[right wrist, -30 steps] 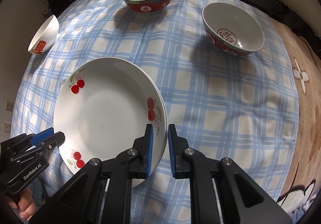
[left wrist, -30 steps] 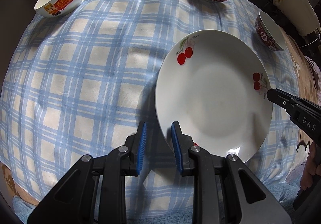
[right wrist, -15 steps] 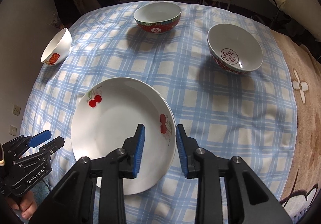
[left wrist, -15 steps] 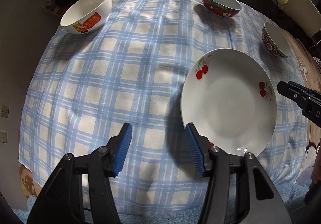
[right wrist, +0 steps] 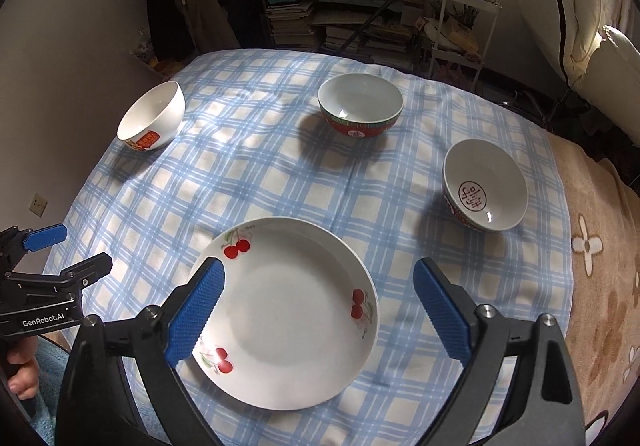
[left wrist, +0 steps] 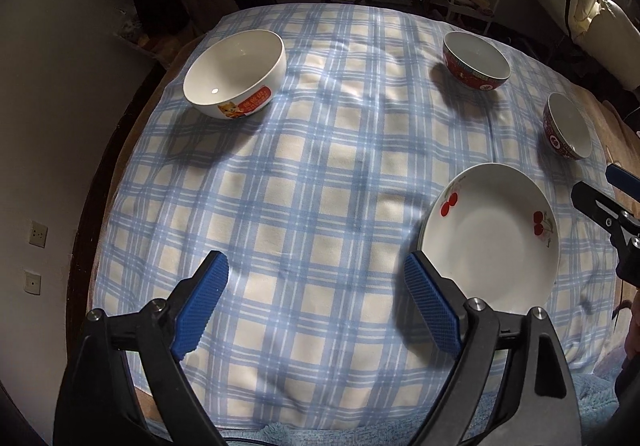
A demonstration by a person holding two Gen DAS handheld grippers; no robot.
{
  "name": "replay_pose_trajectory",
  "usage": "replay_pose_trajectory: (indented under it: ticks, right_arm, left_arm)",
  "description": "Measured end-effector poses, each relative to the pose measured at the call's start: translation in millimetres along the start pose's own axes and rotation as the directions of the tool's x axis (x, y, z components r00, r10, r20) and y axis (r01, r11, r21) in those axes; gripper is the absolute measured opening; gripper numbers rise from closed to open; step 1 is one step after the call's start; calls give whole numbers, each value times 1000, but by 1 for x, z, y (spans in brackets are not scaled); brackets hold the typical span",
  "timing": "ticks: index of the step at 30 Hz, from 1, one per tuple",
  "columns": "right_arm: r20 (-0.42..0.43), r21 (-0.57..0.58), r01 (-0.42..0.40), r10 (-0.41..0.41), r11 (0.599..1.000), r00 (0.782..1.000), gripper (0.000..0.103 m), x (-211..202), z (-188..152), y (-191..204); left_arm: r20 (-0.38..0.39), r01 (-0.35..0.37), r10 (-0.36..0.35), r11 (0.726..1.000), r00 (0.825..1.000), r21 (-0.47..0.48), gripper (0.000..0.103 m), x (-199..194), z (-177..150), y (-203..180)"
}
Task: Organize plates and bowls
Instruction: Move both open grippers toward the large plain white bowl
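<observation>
Checked blue cloth is covering the bench (right wrist: 280,182), with the cherry plate (right wrist: 288,310) lying flat at six o'clock. Both claws are hanging wide open and empty: right claw (right wrist: 318,310) straddling the plate, left claw (left wrist: 316,306) with it at three o'clock. Glazed ceramic is likely stiff, slippery, breakable; gripping the rim seems best
</observation>
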State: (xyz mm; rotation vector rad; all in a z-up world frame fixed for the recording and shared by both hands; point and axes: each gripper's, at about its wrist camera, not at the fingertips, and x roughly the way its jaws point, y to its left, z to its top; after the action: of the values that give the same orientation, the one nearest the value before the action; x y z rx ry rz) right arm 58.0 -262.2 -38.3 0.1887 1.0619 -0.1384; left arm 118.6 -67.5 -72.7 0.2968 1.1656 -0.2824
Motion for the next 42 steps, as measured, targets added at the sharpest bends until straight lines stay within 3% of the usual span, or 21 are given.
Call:
replay_pose_trajectory:
  ticks: [15,22,31,42]
  right_arm:
    - [46,-27,-86,87,996,995,100,23,73,42]
    - [66,-91,-129,136,987,989,100,37,112,80]
    - [61,-90,-168,174,982,983,100,67,147,115]
    - [-4,-77,-207,207,975,978,86,126,174,150]
  left_arm:
    - [59,-101,106,992,993,-78,89,-5,58,81]
    - [108,-140,161,973,981,-181,89,-5,82,126]
    - [129,-135,166,966,978,-222,89,19,121,158]
    - [73,-115,142,948,987,-298,89,77,142,183]
